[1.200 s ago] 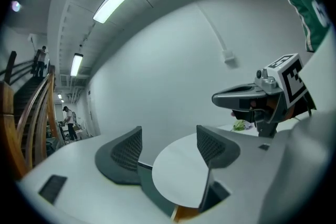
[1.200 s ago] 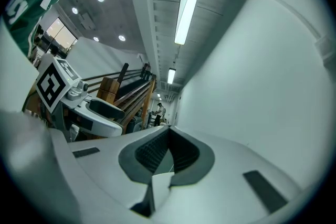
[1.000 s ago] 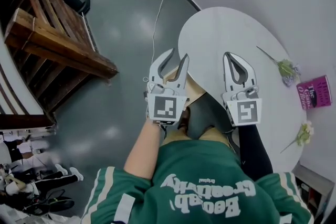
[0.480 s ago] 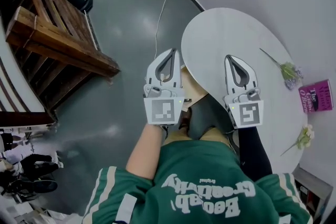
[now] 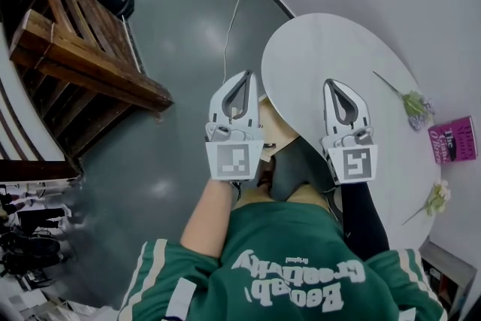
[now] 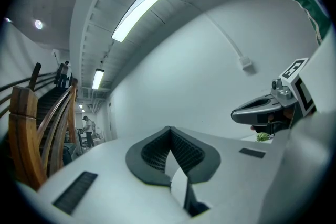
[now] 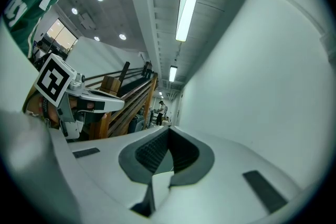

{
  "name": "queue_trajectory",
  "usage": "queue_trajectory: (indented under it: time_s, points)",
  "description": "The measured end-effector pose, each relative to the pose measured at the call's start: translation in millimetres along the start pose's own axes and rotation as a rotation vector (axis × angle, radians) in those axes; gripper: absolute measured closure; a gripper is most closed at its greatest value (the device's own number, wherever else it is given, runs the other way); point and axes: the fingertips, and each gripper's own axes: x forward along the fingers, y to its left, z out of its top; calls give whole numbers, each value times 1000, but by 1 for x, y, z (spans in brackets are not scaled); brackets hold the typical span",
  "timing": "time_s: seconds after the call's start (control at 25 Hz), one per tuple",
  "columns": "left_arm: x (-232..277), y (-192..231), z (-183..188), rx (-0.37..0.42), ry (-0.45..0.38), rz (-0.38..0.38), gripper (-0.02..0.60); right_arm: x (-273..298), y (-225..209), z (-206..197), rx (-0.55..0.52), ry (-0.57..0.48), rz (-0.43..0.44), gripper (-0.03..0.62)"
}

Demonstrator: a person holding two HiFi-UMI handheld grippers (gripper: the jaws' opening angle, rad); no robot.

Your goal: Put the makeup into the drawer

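Here, left gripper [image 5: 243, 77] and right gripper [image 5: 335, 83] both sit pinched fully closed, empty, round table [image 5: 323, 41] beneath the right fingertips.

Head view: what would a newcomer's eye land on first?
The white left hand-held gripper and right hand-held gripper, both shut and empty, stand centre, by a round white table. A bright pink book shows far right; a wooden stair rail upper left.

The person is wearing a green top [image 5: 293, 267] with white chest lettering, cream-striped sleeves and one black undersleeve [image 5: 362, 216] on the right. The pale grey left gripper [image 5: 243, 77] and right gripper [image 5: 336, 84] are each bearing a black-and-white marker cube.
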Motion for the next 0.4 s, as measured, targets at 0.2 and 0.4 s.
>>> queue_trajectory:
  time_s: [0.2, 0.4]
  points:
    - [0, 3, 2, -7, -8, 9, 566, 3, -1, 11, 16, -45, -21, 588]
    - [1, 1, 4, 8, -12, -2, 566, 0, -3, 9, 20, -36, -24, 588]
